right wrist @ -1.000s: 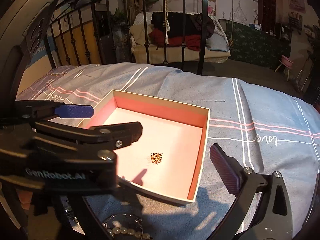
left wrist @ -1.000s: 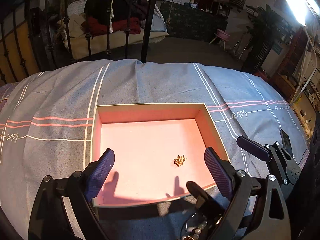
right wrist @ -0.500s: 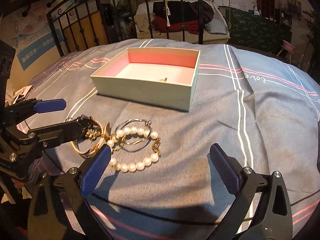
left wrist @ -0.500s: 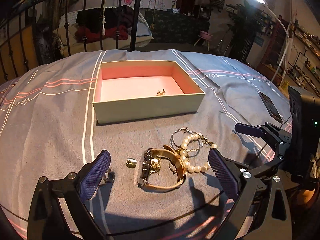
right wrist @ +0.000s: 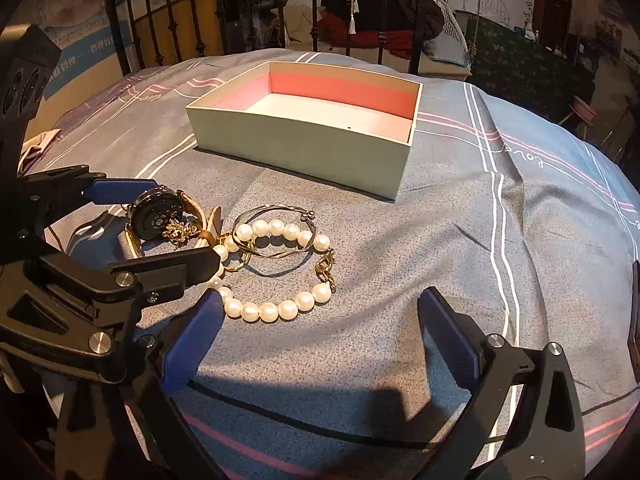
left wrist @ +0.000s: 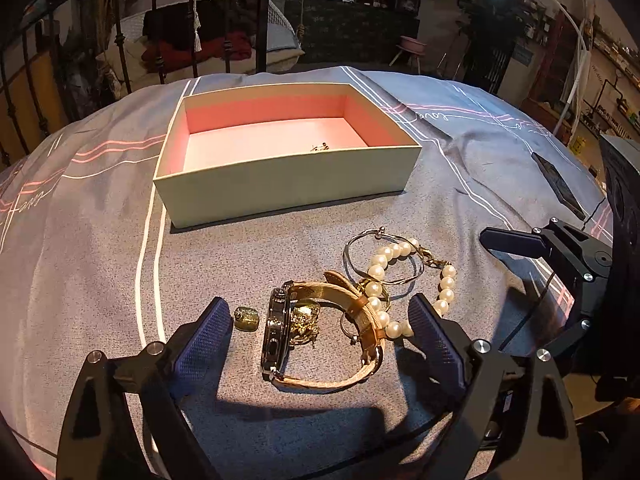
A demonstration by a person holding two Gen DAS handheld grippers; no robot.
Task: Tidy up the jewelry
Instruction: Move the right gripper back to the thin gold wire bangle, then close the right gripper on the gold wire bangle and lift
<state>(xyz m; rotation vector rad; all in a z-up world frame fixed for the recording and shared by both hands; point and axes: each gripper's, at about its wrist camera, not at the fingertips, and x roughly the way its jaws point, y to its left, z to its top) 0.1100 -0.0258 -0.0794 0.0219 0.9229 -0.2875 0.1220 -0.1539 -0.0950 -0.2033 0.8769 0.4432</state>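
An open box [left wrist: 280, 184] with a pink inside sits on the grey bedspread and holds a small gold piece [left wrist: 320, 147]. In front of it lies a heap of jewelry: a gold-strapped watch [left wrist: 276, 332], a pearl bracelet [left wrist: 400, 280], a thin hoop bangle [left wrist: 384, 256] and a small green-gold bead [left wrist: 247, 318]. My left gripper [left wrist: 320, 340] is open, its fingers either side of the watch. My right gripper [right wrist: 316, 332] is open and empty, just in front of the pearl bracelet [right wrist: 272, 308]; the box [right wrist: 304, 140] lies beyond.
A dark phone [left wrist: 556, 184] lies on the bedspread at the right. A black iron bed frame [right wrist: 168, 20] stands behind the box. A swing chair with clothes [right wrist: 380, 24] is further back.
Both grippers have pulled back from over the box and dropped low over the bedspread. The jewelry heap now lies right in front of them. Both stay open.
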